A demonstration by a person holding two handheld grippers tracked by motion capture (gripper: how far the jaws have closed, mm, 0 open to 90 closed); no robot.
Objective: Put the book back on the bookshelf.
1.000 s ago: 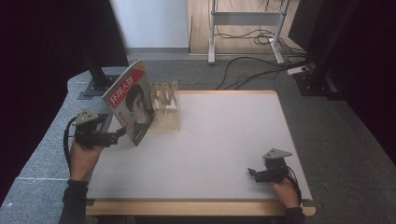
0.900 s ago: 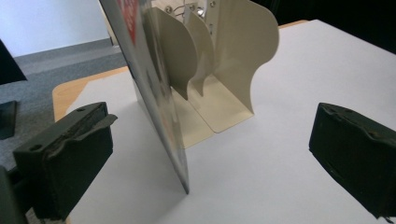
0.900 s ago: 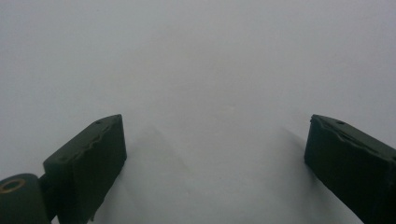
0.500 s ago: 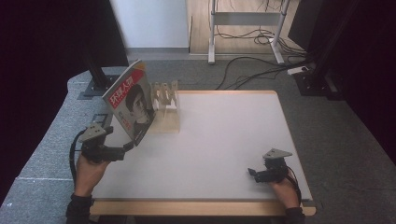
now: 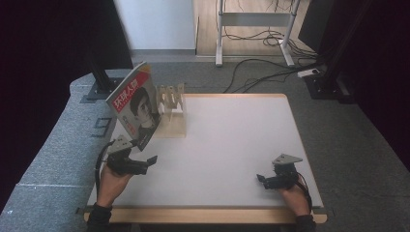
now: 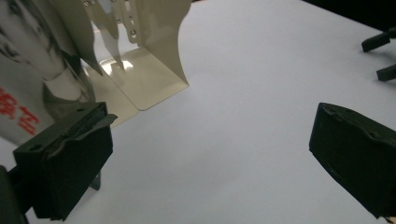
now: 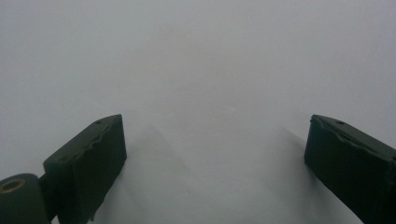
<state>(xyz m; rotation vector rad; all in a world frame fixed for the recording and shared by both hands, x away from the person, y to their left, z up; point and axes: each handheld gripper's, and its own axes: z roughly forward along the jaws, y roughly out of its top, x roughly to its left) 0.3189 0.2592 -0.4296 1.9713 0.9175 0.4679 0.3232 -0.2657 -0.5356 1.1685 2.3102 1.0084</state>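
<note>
My left gripper (image 5: 145, 163) rested on the white surface (image 5: 232, 140) with jaws spread and empty, just near of the magazine (image 5: 135, 106), red masthead reading 环球人物, leaning upright against the cream bookend rack (image 5: 171, 108) at far left, my right gripper (image 5: 263, 180) lay well apart at near right, jaws likewise spread.

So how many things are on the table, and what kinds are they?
Magazine: 1
Cream metal book rack: 1
Grippers, left gripper and right gripper: 2
Total: 4
</note>
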